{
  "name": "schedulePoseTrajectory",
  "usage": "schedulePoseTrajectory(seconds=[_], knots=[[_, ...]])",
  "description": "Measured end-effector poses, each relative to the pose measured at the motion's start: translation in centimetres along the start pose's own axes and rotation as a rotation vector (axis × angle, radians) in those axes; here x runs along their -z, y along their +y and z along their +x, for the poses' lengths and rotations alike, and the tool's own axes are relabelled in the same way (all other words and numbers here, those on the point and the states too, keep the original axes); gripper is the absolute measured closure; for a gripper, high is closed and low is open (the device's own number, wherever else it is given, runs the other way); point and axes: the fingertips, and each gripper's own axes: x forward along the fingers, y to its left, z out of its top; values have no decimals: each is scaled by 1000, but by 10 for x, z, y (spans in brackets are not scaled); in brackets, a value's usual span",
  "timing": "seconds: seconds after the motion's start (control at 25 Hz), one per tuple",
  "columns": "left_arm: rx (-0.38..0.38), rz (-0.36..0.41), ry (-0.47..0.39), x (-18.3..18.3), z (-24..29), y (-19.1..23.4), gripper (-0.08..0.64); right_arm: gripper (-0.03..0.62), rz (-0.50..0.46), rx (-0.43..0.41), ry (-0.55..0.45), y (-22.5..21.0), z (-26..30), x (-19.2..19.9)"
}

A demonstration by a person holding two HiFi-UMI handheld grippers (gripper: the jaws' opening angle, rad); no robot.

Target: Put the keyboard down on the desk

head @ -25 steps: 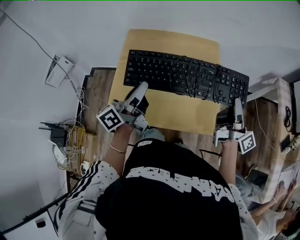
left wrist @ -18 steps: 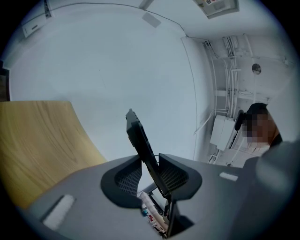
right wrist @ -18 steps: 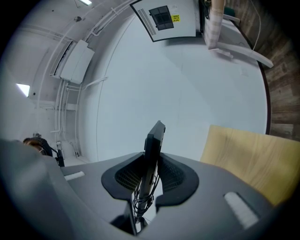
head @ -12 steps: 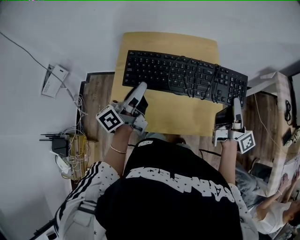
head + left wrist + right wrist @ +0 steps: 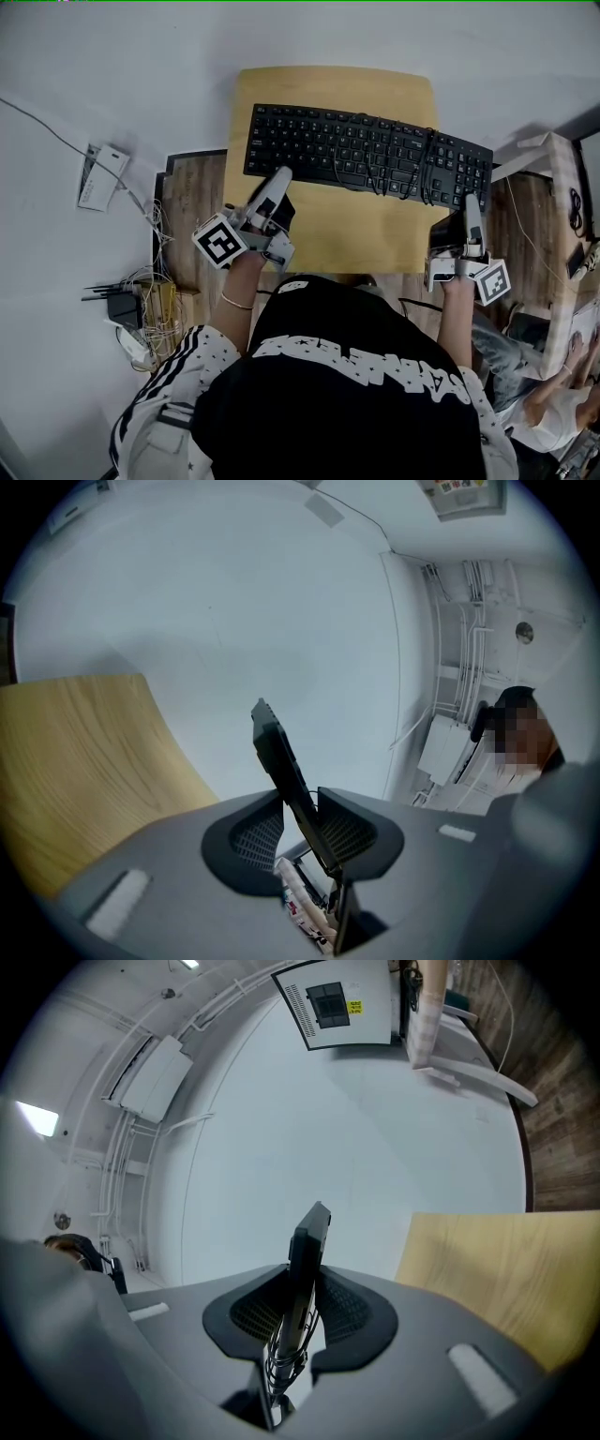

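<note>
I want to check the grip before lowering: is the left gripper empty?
No: in its own view the left gripper is shut on the edge of the black keyboard.

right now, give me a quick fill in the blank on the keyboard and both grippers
1. The left gripper is shut on the black ___.
2. A dark ___ is wound around the keyboard.
3. The right gripper holds the keyboard's ___ end.
4. It is over a light wooden ___.
Missing: keyboard; cable; right; desk.
</note>
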Motion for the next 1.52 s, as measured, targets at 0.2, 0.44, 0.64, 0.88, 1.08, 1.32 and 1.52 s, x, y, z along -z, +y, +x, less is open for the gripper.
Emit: schedulePoseTrajectory(seconds=[0.2, 0.44, 0.64, 0.88, 1.08, 1.32, 1.52], knots=[[5, -25, -9, 0, 3, 0, 449, 495, -5, 11, 8, 0, 4, -2], [-51, 6, 18, -2, 0, 5, 449, 495, 6, 45, 7, 0, 2, -1], [-39, -42, 19, -1, 3, -2, 449, 495, 14, 69, 11, 0, 2, -1], [-36, -54, 32, -1, 4, -3, 449, 494, 18, 79, 9, 1, 0, 0], [-45, -53, 31, -1, 3, -4, 449, 494, 25, 89, 18, 0, 0, 1], [-69, -38, 10, -2, 4, -6, 449, 494, 51, 90, 44, -9, 8, 0], [-33, -3, -11, 0, -1, -7, 448, 494, 35, 29, 41, -10, 8, 1]])
